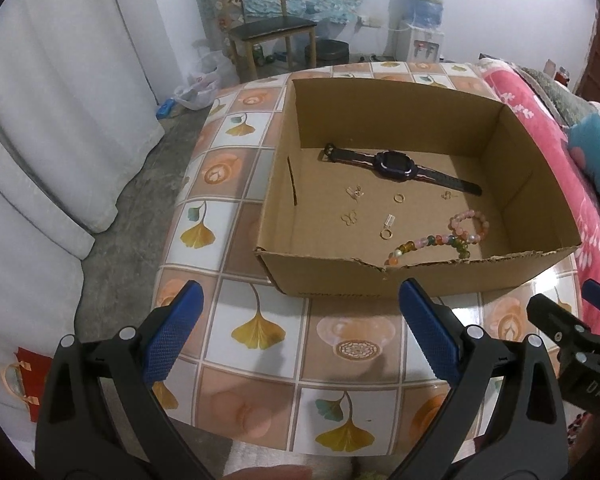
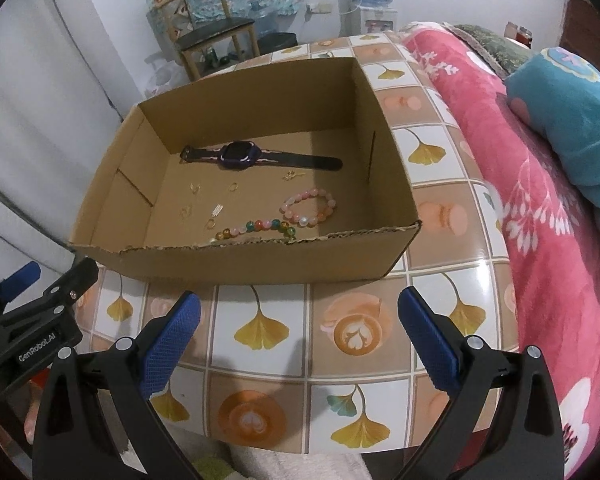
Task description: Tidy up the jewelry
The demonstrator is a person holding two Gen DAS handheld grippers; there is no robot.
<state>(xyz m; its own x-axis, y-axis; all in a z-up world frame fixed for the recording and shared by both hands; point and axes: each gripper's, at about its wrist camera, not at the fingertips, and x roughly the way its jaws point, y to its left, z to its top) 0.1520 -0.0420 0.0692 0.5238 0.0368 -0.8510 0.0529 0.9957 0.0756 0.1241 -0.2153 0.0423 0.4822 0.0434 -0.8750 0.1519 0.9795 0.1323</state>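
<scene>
I am holding both grippers over the near part of the table (image 1: pixel 260 216), short of the box (image 1: pixel 284 184), and neither is carrying anything. My left gripper (image 1: pixel 300 332) is standing wide, blue pads far apart; my right gripper (image 2: pixel 300 336) is standing just as wide. Nothing is being gripped, so I judge I am pausing between picks or finishing, since no jewelry is lying on the table that I can see.

Everything is sitting in the box: the watch (image 1: pixel 396 166) is lying across the far part of the floor, the pink bracelet (image 2: pixel 310 208) is resting nearer the front right, and the multicoloured bead string (image 2: pixel 256 228) is running along just behind the torn front wall. Small gold rings (image 1: pixel 386 234) and earrings (image 1: pixel 350 218) are lying scattered between them.

If sorting inside is next, I am thinking the tiny rings will call for a nearly closed, careful pinch from above.

The tablecloth is glossy, printed with ginkgo leaves. A pink blanket (image 2: pixel 540 220) is lying to the right, a chair (image 1: pixel 268 28) and water dispenser (image 1: pixel 424 28) beyond.
</scene>
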